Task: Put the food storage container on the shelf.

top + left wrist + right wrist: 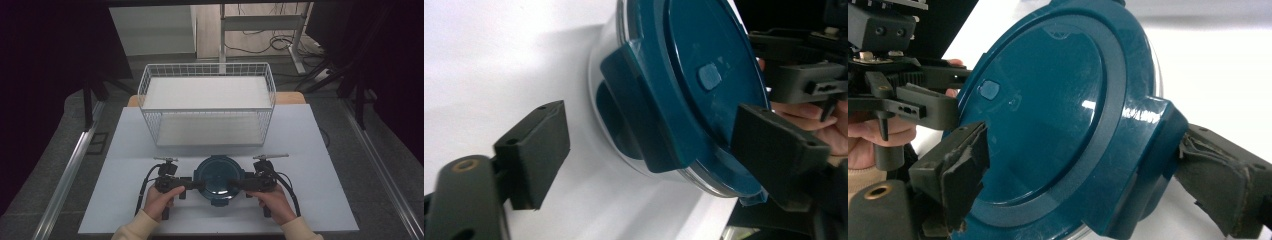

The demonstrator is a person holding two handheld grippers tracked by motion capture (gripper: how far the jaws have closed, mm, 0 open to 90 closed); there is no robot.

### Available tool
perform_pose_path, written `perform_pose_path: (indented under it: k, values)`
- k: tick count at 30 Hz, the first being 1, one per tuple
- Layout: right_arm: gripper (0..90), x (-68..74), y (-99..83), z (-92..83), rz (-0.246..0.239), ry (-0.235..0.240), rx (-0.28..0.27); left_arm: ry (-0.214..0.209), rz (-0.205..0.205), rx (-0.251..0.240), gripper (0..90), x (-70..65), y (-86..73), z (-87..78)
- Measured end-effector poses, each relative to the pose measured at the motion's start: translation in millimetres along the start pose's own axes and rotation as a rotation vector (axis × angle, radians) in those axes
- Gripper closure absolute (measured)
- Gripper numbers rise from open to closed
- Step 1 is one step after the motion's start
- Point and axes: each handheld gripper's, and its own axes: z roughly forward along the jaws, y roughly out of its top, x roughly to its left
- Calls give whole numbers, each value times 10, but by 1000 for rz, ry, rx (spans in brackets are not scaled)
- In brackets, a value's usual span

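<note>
Right gripper [1083, 165]: jaws straddle a latch tab of the round container [218, 181], seemingly touching. Left gripper [649, 150]: jaws wide, not gripping. Container rests on the table [320, 200]; wire basket [207, 102] awaits. Lifting remains.

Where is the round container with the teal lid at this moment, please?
In the high view the container sits near the table's front edge, between the left gripper and right gripper, before the wire basket.

No legible txt, labels, brands or nos. anywhere
</note>
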Motion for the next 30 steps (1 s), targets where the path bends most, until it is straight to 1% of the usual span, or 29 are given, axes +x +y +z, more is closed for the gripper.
perform_pose_path:
  k: [1,2,3,4,5,8,11,12,13,14,16,17,22,26,29,30]
  values:
    - [104,-2,-2,9,7,0,3,-10,-1,1,177,1,0,4]
    - [146,-6,-6,24,22,-13,13,-17,-2,-1,212,-2,0,9]
    - [154,-8,-9,28,28,-16,15,-25,-3,0,238,-3,-1,11]
    - [154,-8,-9,28,28,-16,15,-39,-8,2,238,-8,-3,15]
    - [161,-16,-13,31,40,-11,15,-43,-8,5,266,-17,-7,23]
    - [199,-48,-19,18,81,3,3,-38,-13,5,267,-26,-8,22]
    - [235,-83,-21,4,101,17,-6,-40,-34,0,286,-19,-7,15]
    - [249,-97,-25,-2,119,24,-12,-39,-38,0,290,-19,-7,13]
    - [271,-116,-30,-14,147,33,-20,-41,-41,-2,302,-20,-8,9]
    - [271,-116,-30,-14,147,33,-20,-43,-44,-6,302,-18,-10,5]
    - [286,-124,-38,-25,157,36,-29,-55,-62,-18,330,-14,-22,-12]
    - [288,-119,-41,-34,155,37,-29,-59,-63,-21,344,-15,-25,-24]
    - [320,-73,-67,-88,136,35,-42,-52,-39,-32,381,-58,-50,-59]
    - [350,-72,-97,-135,144,55,-57,-61,-38,-49,414,-83,-80,-88]
    - [365,-64,-119,-158,149,61,-67,-64,-33,-49,430,-98,-94,-109]
    - [372,-59,-131,-167,151,65,-80,-63,-32,-49,435,-103,-97,-114]
